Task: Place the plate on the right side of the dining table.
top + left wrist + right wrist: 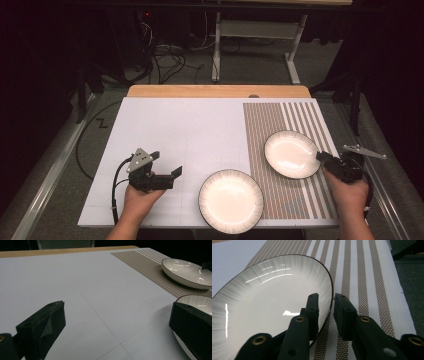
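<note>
The far plate [269, 302] lies on the striped mat [367, 277] at the table's right. It looks glazed, stiff, slippery and breakable, so its thin rim is the best hold. The right gripper [325, 298] straddles this rim, jaws slightly apart, not pressing. The left gripper [116, 315] stands wide open, empty, beside the near plate [230, 201].

White dark-rimmed plates [292, 154], brown-and-white striped mat [265, 120], white board [180, 130], black tools [167, 177].

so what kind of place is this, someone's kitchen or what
Probably a lab or recording workspace, not a kitchen. The white table stands on a bare floor with loose cables and a metal equipment stand behind it, and each hand holds a gripper with a trailing cable; the left gripper shows this plainly.
</note>
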Action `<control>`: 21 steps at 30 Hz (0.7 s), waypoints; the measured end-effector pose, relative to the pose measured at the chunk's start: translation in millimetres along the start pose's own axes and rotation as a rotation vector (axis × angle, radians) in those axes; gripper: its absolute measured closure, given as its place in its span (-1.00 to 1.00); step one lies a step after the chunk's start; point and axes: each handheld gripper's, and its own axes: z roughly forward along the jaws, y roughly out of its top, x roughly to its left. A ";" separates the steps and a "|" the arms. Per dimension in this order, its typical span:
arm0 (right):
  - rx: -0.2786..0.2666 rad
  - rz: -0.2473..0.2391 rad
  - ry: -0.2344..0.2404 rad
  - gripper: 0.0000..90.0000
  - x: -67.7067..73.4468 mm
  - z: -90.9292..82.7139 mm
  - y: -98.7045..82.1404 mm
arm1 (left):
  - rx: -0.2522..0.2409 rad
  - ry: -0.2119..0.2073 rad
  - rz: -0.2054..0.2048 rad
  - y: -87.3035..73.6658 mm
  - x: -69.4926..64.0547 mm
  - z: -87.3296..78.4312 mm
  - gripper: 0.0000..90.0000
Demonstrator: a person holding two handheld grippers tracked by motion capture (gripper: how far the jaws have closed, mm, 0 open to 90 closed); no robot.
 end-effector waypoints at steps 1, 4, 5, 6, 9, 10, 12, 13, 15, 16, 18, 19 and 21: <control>-0.013 -0.014 0.006 0.50 1.7 -1.6 0.1 | -0.003 0.001 0.000 0.0 -0.1 -0.3 -0.96; -0.036 -0.058 0.022 0.31 9.8 -6.9 1.2 | -0.008 -0.001 0.003 0.0 -1.0 -0.8 -0.95; -0.045 -0.074 0.027 0.25 12.9 -8.8 1.8 | -0.009 -0.002 0.003 -0.1 -1.2 -0.8 -0.95; -0.054 -0.088 0.028 0.19 16.7 -11.0 2.3 | -0.010 -0.003 0.004 -0.1 -1.5 -0.8 -0.95; -0.082 -0.126 0.066 0.03 29.2 -16.5 2.8 | -0.012 -0.003 0.011 0.1 -1.8 -1.3 -0.95; -0.090 -0.143 0.075 -0.02 34.2 -17.9 2.4 | -0.011 -0.003 0.013 0.0 -2.0 -1.4 -0.95; -0.097 -0.176 0.096 -0.13 44.4 -20.4 1.8 | -0.010 -0.005 0.016 -0.3 -2.9 -2.0 -0.95; -0.101 -0.186 0.109 -0.18 50.2 -22.0 1.6 | -0.011 -0.007 0.021 -0.4 -3.6 -2.4 -0.95; -0.124 -0.218 0.135 -0.25 62.3 -25.3 1.2 | -0.010 -0.008 0.031 -0.4 -5.0 -3.2 -0.95; -0.134 -0.236 0.141 -0.28 68.4 -27.2 1.0 | -0.009 -0.008 0.035 -0.4 -5.4 -3.6 -0.95; -0.149 -0.259 0.165 -0.34 79.5 -30.0 0.9 | -0.010 -0.011 0.038 -0.4 -5.6 -4.3 -0.95; -0.156 -0.265 0.177 -0.38 84.2 -31.1 0.7 | -0.012 -0.010 0.038 -0.3 -5.7 -4.6 -0.95; -0.169 -0.282 0.204 -0.47 92.2 -32.2 -0.3 | -0.014 -0.012 0.042 -0.1 -5.9 -6.0 -0.95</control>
